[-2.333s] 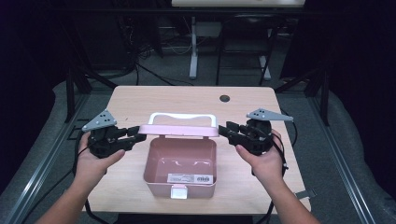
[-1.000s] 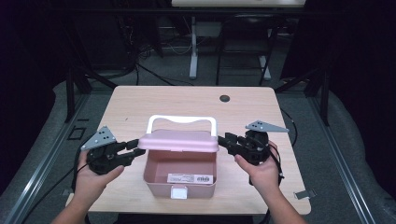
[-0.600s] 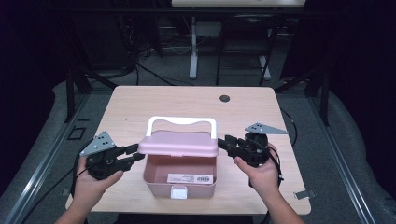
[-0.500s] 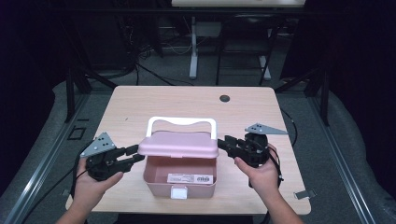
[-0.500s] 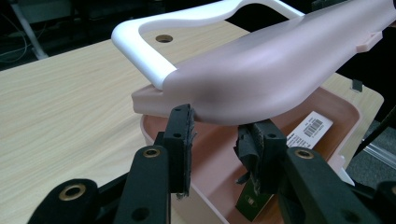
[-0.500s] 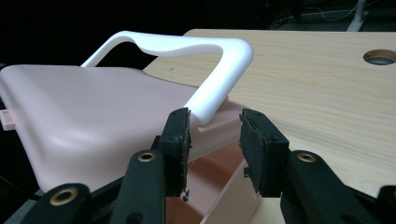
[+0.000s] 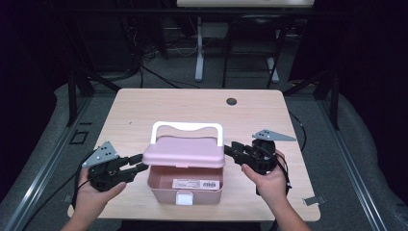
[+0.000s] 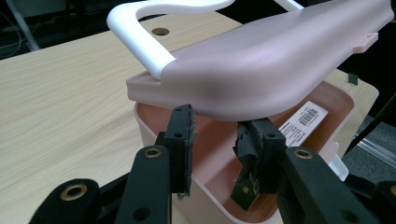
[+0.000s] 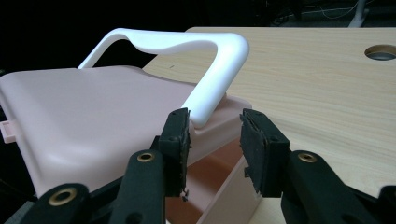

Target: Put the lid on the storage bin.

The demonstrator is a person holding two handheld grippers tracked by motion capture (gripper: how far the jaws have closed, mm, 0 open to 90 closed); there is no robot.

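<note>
Pale wood of the desk [image 7: 144,115] spreads under both your tools. Your left tool [image 8: 215,140] sits with its jaws spread, unclenched, just beneath the near edge of the pink lid [image 7: 185,153]; your right tool [image 9: 215,140] is likewise released, its jaws either side of the lid's corner below the white handle [image 9: 215,60]. Beyond them the lid hovers tilted over the open pink box [image 7: 185,185]. With neither tool clamped, the lid could slip and land askew.
</note>
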